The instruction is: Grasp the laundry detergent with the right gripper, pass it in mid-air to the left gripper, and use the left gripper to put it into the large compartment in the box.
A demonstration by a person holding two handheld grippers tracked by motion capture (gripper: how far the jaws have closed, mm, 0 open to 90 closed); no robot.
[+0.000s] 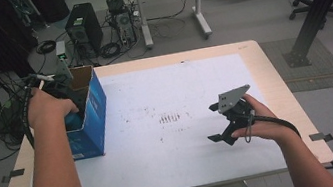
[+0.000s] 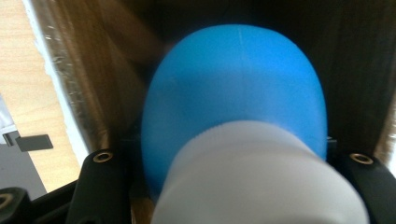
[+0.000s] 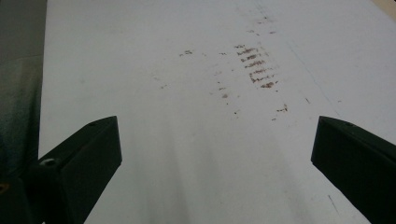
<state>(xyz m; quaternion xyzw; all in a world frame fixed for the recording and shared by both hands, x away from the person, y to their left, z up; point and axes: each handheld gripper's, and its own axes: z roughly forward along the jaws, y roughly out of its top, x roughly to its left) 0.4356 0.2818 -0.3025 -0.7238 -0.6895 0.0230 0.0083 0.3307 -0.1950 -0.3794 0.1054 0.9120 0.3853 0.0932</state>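
Gripping a smooth blue plastic bottle with a white ribbed cap (image 2: 233, 98), the left tongs (image 1: 60, 90) sit inside the open blue cardboard box (image 1: 88, 117) at the desk's (image 1: 255, 59) left edge. It looks light, rigid and slippery, best held just below the cap. The right tongs (image 1: 223, 136) hover wide and empty over the white sheet (image 3: 187, 116).

Table (image 1: 274, 81) with a light wooden top and rounded corners, seen from above on the person's side. A large white sheet (image 1: 194, 89) covers most of the top, leaving bare wood along the edges, and bears a cluster of short dark smudge marks (image 1: 169, 118) near its middle. An open blue cardboard box (image 1: 90, 120) stands upright at the left edge of the sheet, and strips of dark tape (image 1: 320, 137) sit at the side edges of the table.
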